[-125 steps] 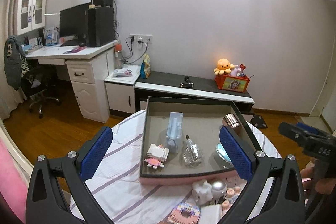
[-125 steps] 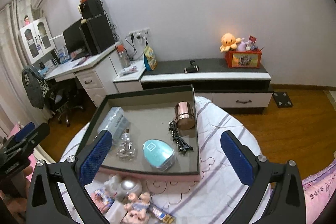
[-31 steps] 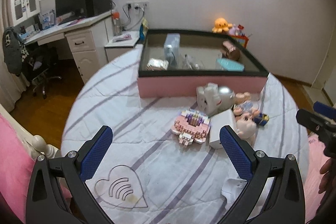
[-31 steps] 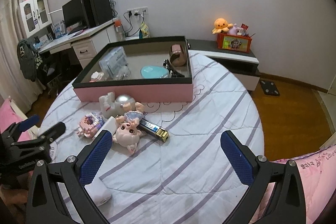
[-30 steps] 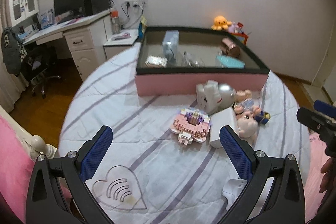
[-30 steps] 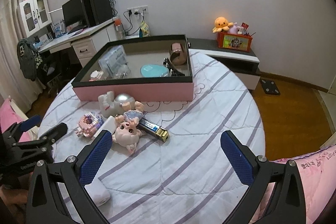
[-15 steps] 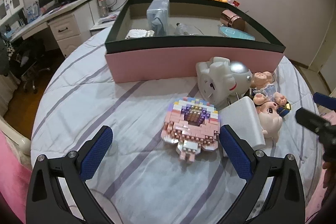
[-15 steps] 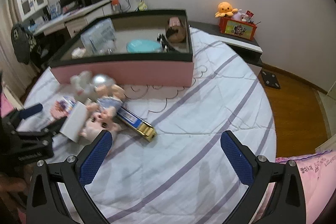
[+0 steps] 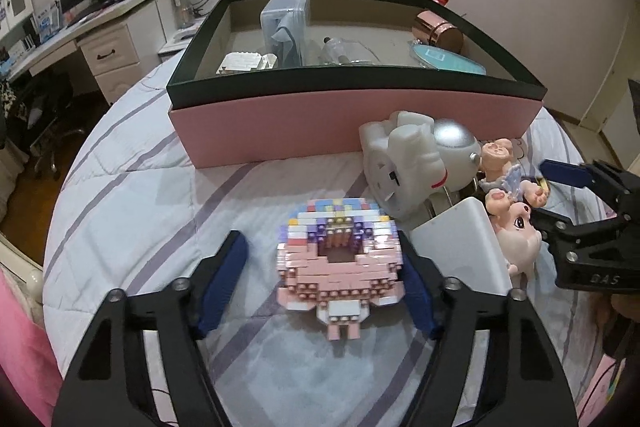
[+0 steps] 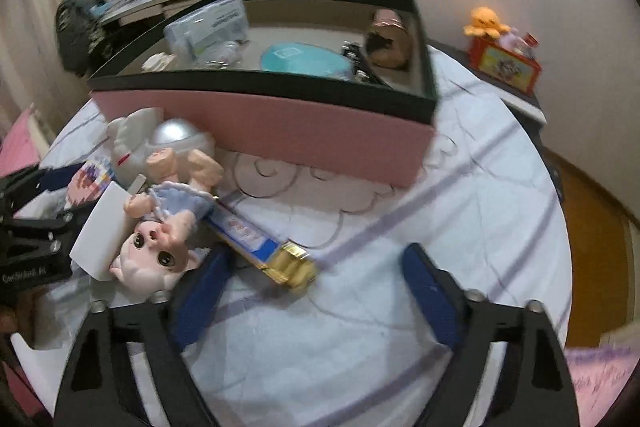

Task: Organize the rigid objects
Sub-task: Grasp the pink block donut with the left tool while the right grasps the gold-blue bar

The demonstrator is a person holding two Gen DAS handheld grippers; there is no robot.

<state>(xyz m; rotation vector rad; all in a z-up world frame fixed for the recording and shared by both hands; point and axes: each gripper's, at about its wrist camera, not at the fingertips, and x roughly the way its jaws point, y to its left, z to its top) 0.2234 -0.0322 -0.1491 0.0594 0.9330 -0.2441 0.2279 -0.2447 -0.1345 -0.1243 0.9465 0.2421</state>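
A pink brick-built figure (image 9: 338, 267) lies on the striped tablecloth between the blue fingers of my left gripper (image 9: 324, 279). The jaws are open around it; the right finger is close to its side. My right gripper (image 10: 316, 291) is open just over a blue-and-gold bar (image 10: 262, 247), beside a pink doll (image 10: 160, 239). A white box (image 9: 460, 247), a white-and-silver toy (image 9: 420, 163) and the doll (image 9: 514, 223) lie to the right. The pink box with a dark rim (image 9: 360, 115) holds several items.
The box contains a clear case (image 9: 286, 21), a teal compact (image 9: 446, 59), a copper cylinder (image 9: 438, 31) and a white brick piece (image 9: 244, 61). The right gripper shows at the right edge of the left wrist view (image 9: 592, 223). The round table drops off to wooden floor on both sides.
Both grippers have come down low toward the table. The left jaws have narrowed around the pink brick figure. The right gripper has moved in over the blue-and-gold bar.
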